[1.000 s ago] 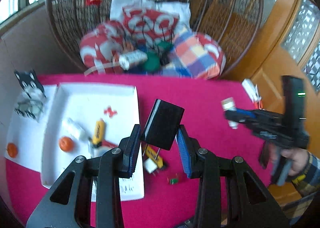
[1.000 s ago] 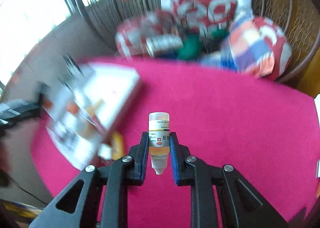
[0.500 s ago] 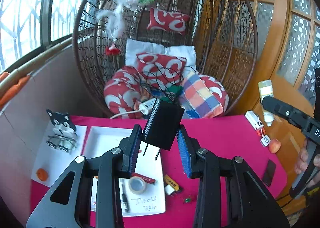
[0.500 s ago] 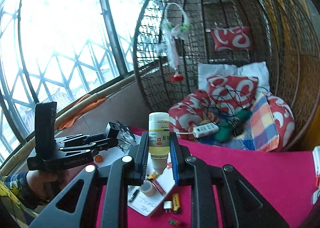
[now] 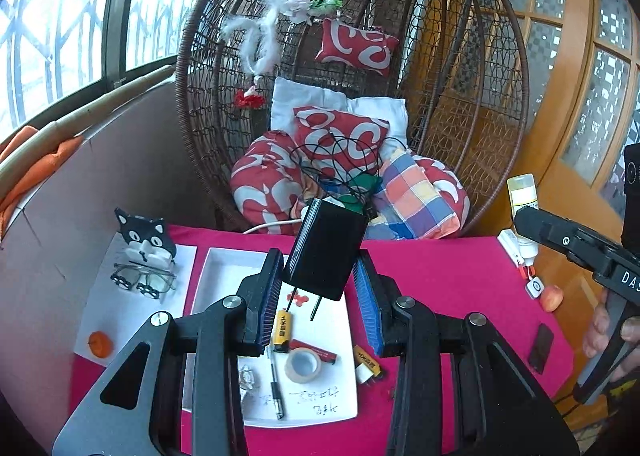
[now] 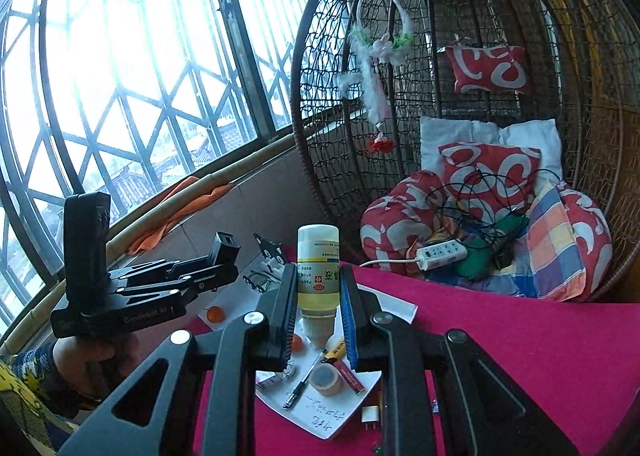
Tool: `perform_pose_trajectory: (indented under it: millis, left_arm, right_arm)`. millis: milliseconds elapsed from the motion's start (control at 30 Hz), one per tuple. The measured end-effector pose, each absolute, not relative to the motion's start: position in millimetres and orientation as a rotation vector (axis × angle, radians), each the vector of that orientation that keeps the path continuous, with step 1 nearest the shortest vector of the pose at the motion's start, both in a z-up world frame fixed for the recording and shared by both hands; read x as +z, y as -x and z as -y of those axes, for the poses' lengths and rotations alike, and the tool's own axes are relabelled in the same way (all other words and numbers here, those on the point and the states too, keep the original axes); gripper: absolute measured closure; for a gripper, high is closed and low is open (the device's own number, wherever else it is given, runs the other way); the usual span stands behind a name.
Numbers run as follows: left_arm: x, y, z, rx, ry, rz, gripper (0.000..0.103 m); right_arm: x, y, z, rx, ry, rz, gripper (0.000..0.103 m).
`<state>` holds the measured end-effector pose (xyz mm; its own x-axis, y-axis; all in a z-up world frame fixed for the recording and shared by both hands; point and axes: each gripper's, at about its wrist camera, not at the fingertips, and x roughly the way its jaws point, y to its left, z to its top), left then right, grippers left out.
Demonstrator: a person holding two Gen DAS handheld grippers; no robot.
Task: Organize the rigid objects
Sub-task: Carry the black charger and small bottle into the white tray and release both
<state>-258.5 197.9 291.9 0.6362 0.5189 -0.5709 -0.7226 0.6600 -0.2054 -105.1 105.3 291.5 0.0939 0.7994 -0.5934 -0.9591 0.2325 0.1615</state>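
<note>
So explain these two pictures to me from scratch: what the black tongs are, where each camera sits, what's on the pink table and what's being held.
There is no robot here. A person holds a hand-operated two-finger gripper in each hand, and each gripper carries a wide-angle camera looking forward along its fingers.

In the left wrist view, the left gripper is shut on a black plug-in charger, prongs pointing down. The other tool shows at the right edge.

In the right wrist view, the right gripper is shut on a small bottle of yellowish liquid, nozzle down. The left tool shows at the left.

Below lies a table with a pink cloth. On it stands a white tray with a tape roll, a pen and a yellow lighter. Beside it are eyeglasses and a cat-shaped holder.
</note>
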Motion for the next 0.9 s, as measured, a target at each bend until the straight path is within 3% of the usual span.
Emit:
perform_pose_trajectory:
  millis: [500, 900]
  left_arm:
    - [270, 290, -241, 0.717, 0.511, -0.558, 0.067]
    - [158, 252, -326, 0.634, 0.639, -0.854, 0.067]
  right_arm:
    - [259, 122, -147, 1.320, 0.298, -0.749, 0.085]
    - [107, 91, -215, 1.072, 0.482, -1.082, 0.085]
